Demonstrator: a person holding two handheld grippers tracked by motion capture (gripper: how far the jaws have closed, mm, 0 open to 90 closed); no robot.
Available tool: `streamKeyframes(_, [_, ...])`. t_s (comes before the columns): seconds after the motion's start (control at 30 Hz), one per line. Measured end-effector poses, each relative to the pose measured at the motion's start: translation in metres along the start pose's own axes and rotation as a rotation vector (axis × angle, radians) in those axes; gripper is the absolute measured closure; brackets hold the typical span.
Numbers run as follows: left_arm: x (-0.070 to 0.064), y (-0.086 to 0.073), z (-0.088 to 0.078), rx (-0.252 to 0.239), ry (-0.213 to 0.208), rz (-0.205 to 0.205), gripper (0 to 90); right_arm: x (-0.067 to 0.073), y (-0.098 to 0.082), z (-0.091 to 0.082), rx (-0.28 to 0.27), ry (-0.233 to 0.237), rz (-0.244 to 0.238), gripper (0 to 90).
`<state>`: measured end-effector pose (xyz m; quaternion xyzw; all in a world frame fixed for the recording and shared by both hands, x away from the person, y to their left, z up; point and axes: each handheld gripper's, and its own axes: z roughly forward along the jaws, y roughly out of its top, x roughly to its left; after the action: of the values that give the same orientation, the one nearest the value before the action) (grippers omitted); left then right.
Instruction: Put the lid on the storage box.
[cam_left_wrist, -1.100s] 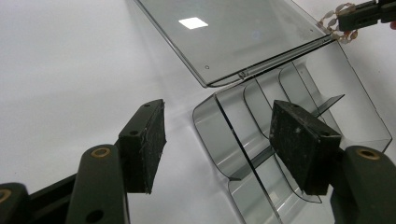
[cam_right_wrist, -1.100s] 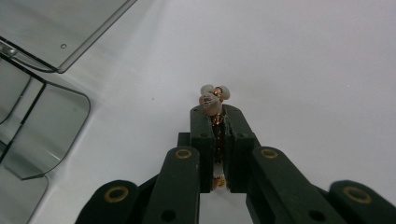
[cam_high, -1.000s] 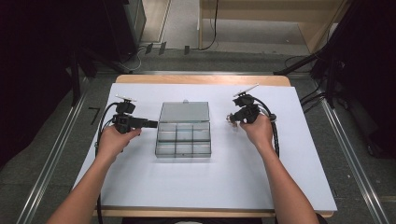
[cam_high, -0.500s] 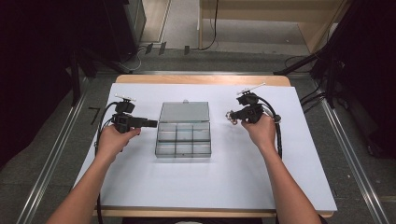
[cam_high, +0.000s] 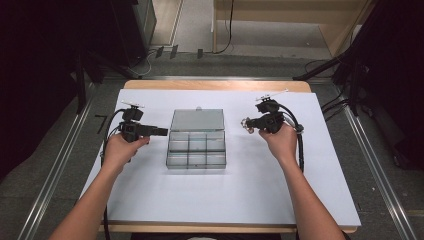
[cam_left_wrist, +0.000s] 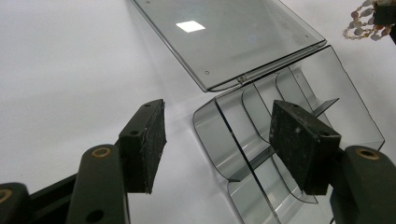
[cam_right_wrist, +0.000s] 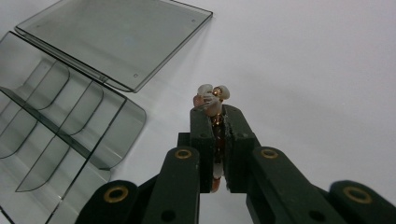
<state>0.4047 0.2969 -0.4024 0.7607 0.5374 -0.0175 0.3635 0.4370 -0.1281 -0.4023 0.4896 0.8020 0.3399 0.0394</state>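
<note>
Bracelet (cam_right_wrist: 211, 100) pinched in right tongs (cam_right_wrist: 215, 109), beside the open box (cam_high: 196, 140).

No text, label, brand, number or sign can be read on anything here.
</note>
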Motion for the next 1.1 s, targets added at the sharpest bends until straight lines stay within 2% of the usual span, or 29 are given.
streamKeyframes(0.57, [0.002, 0.000, -0.001, -0.004, 0.008, 0.004, 37.1, 0.013, -0.008, -0.015, -0.045, 0.035, -0.031, 86.0])
streamKeyframes(1.1, [0.002, 0.000, -0.001, -0.004, 0.010, 0.007, 37.1, 0.031, -0.015, -0.023, -0.058, 0.072, -0.058, 86.0])
